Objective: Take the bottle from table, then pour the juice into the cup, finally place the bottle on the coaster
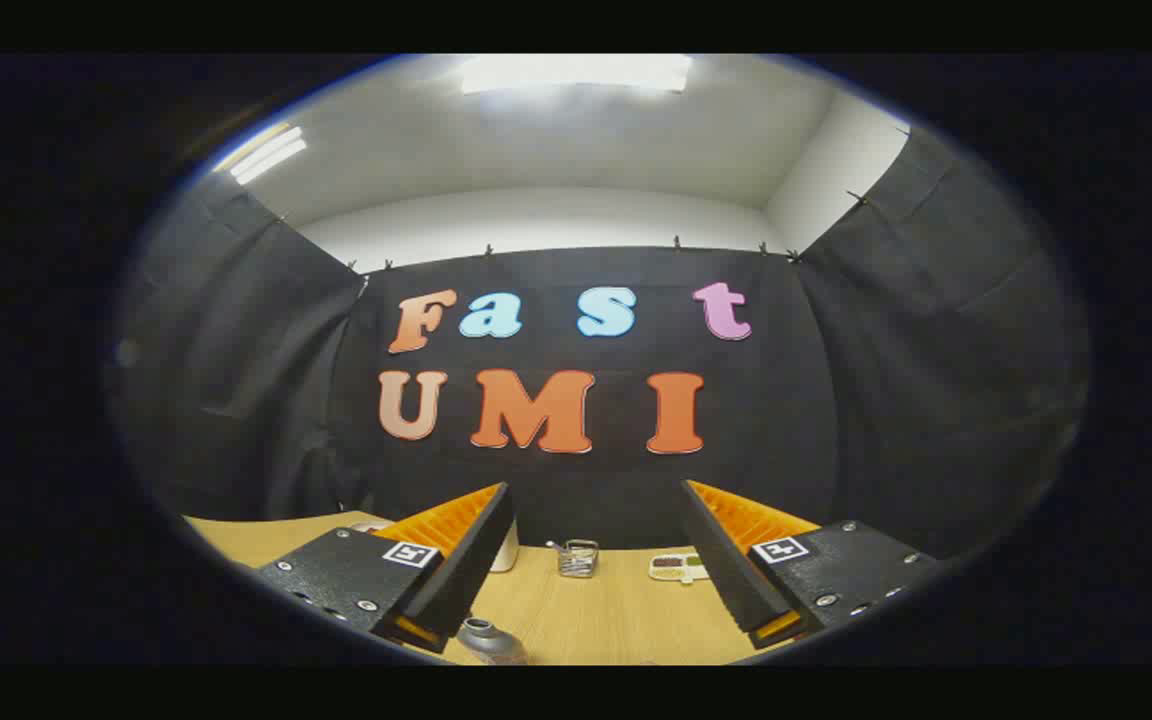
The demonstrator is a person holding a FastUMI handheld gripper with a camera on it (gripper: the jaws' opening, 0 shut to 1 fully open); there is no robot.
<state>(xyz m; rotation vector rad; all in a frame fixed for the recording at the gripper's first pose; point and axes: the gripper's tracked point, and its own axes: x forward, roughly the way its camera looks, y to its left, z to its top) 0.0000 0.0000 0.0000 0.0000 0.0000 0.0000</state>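
My gripper [596, 525] is held well above the wooden table [596, 620], its fingers spread wide with nothing between them. Below and just inside the left finger I see the grey cap and neck of the bottle [488, 641], cut off low in the picture. Far beyond the fingers, near the back wall, stands a small clear glass cup [577, 557]. A white object [506, 548] is partly hidden behind the left finger. I cannot make out a coaster with certainty.
A flat white tray with dark and green patches [678, 568] lies at the back of the table, right of the cup. Black cloth walls close the booth on three sides.
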